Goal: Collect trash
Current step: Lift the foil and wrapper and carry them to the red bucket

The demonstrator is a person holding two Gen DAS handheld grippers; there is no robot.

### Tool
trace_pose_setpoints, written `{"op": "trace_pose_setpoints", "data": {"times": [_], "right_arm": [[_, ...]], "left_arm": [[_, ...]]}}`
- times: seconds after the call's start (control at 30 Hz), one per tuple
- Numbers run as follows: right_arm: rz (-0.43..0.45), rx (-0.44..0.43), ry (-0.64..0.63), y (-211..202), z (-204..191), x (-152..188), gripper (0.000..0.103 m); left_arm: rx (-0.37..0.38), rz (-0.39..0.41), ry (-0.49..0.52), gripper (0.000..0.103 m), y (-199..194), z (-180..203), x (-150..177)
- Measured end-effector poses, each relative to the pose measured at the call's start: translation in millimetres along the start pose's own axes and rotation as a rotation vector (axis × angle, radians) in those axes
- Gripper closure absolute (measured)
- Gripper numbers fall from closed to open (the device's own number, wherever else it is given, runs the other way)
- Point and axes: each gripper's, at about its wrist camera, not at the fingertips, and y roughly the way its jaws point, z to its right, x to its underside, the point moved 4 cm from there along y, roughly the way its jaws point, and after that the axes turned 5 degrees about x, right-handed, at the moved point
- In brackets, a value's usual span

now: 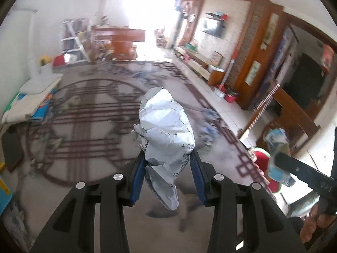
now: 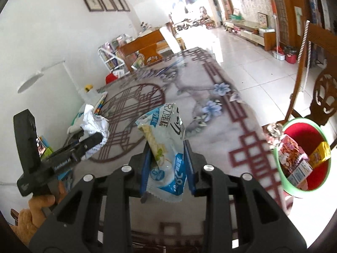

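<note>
Left hand-held gripper [image 1: 168,164] is pinching a crumpled paper [image 1: 166,130], right hand-held gripper [image 2: 167,154] is pinching a snack wrapper [image 2: 164,139], both above the tabletop [image 2: 210,139]. The bin [image 2: 303,191] already holds some packets, so I reckon dropping these two in is what's left.

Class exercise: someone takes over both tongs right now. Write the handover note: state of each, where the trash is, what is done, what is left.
Left tongs: shut on the crumpled paper, held above the table.
Right tongs: shut on the snack wrapper, also lifted.
Trash bin: beside the table on the right tongs' side, already holding several packets.
Done: both pieces picked up.
Left: drop both in the bin.
</note>
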Motion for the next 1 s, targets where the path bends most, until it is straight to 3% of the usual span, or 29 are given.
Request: {"op": "trace_pose_setpoints", "data": {"times": [0.53,1.0], "right_arm": [[0.128,0.079,0.136,-59,103,-13,0.072],[0.121,0.21,0.289,-63,198,11,0.072]], "left_arm": [[0.152,-0.069,0.12,0.064,32,131,3],[0.24,-0.172,0.247,0.064,87,217,7]]}}
